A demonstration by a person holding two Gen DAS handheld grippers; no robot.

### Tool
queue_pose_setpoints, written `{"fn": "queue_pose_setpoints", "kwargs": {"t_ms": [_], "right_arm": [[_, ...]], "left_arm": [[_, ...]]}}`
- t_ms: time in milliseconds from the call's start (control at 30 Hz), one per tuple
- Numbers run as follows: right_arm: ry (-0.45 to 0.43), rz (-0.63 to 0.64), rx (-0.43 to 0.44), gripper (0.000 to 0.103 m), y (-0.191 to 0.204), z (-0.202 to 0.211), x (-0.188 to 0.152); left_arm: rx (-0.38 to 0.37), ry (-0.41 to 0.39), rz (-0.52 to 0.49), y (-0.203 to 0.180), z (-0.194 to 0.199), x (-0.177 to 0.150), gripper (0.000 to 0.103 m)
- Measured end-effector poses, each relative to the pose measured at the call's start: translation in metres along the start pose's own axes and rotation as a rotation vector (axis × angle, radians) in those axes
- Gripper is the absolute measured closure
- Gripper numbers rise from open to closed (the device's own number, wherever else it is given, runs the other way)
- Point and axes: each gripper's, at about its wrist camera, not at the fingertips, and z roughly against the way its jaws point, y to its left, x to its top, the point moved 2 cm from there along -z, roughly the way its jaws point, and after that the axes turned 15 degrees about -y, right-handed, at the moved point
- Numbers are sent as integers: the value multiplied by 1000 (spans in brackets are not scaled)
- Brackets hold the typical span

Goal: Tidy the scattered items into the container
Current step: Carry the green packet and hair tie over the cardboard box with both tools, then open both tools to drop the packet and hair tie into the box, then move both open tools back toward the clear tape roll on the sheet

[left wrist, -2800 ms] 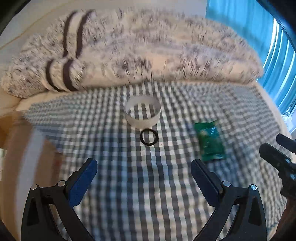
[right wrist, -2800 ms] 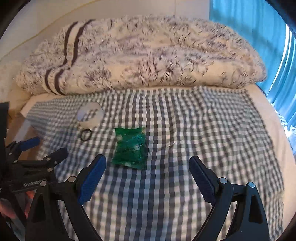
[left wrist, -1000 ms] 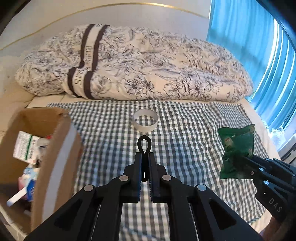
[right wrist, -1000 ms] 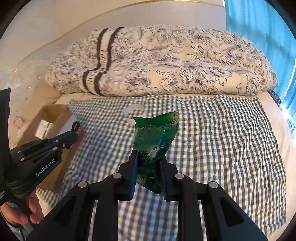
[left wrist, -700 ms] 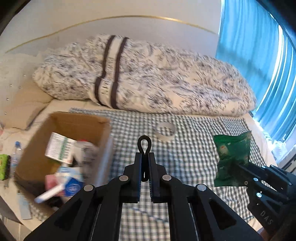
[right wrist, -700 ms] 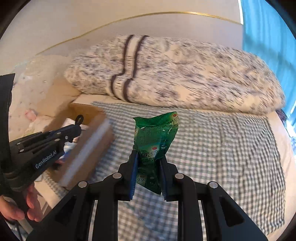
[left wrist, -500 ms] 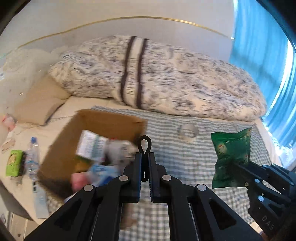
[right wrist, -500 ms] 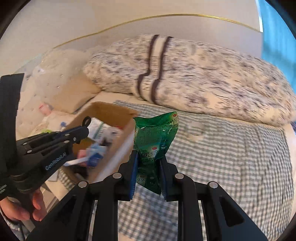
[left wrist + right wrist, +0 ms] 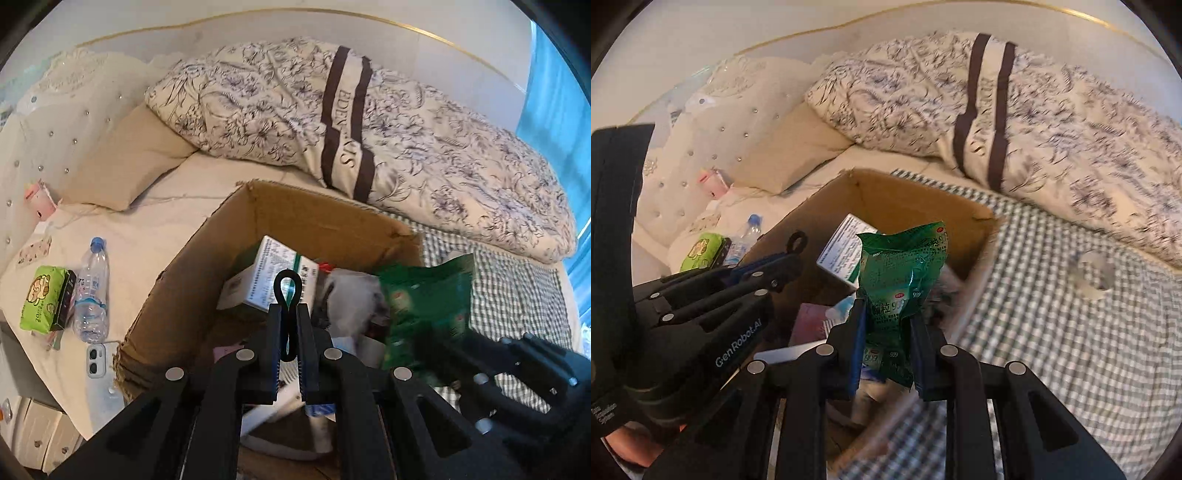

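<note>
Hovering both loads over the cardboard box [image 9: 306, 218]

Black hair tie [image 9: 288, 291] is pinched upright in the left gripper [image 9: 289, 354], already sitting above the box's middle; green packet [image 9: 905, 280], clamped in the right gripper [image 9: 886, 354], is hanging nearer the right-hand wall.

Both wrist views look down and forward from close above the open cardboard box [image 9: 306, 218] toward the floral duvet [image 9: 406, 122] at the far side. The left view sits further left; the right view [image 9: 908, 199] takes in more of the checked cloth [image 9: 1071, 332]. Each sees the other gripper.
</note>
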Motion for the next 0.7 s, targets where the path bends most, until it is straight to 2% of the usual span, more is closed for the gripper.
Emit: {"fn": "queue_pose_setpoints", "kwargs": {"t_ms": [33, 67, 100, 133, 167, 200, 267, 333, 467, 700], "right_arm": [[-11, 6, 3, 75, 1, -3, -3], [-31, 15, -26, 65, 0, -3, -7], [-49, 20, -65, 58, -6, -4, -9], [-60, 14, -82, 45, -11, -3, -11], [-68, -7, -76, 31, -18, -2, -12], [-80, -42, -50, 27, -27, 0, -12], [-97, -83, -31, 27, -38, 6, -11], [-117, -65, -61, 26, -44, 13, -8], [-157, -15, -116, 27, -50, 31, -5], [-186, -69, -170, 27, -94, 74, -6]], "left_arm": [[7, 4, -5, 2, -5, -2, 94], [16, 8, -10, 2, -8, -4, 87], [39, 12, -15, 5, -12, -6, 70], [67, 18, -17, 8, -15, -7, 56], [81, 17, -7, 12, -17, -8, 33], [80, 6, 16, 15, -18, -8, 24], [60, -3, 57, 18, -20, -7, 24], [50, 4, 79, 14, -23, -8, 24], [43, 13, 46, -10, -24, -7, 24], [-2, -14, -11, -64, -2, 5, 24]]}}
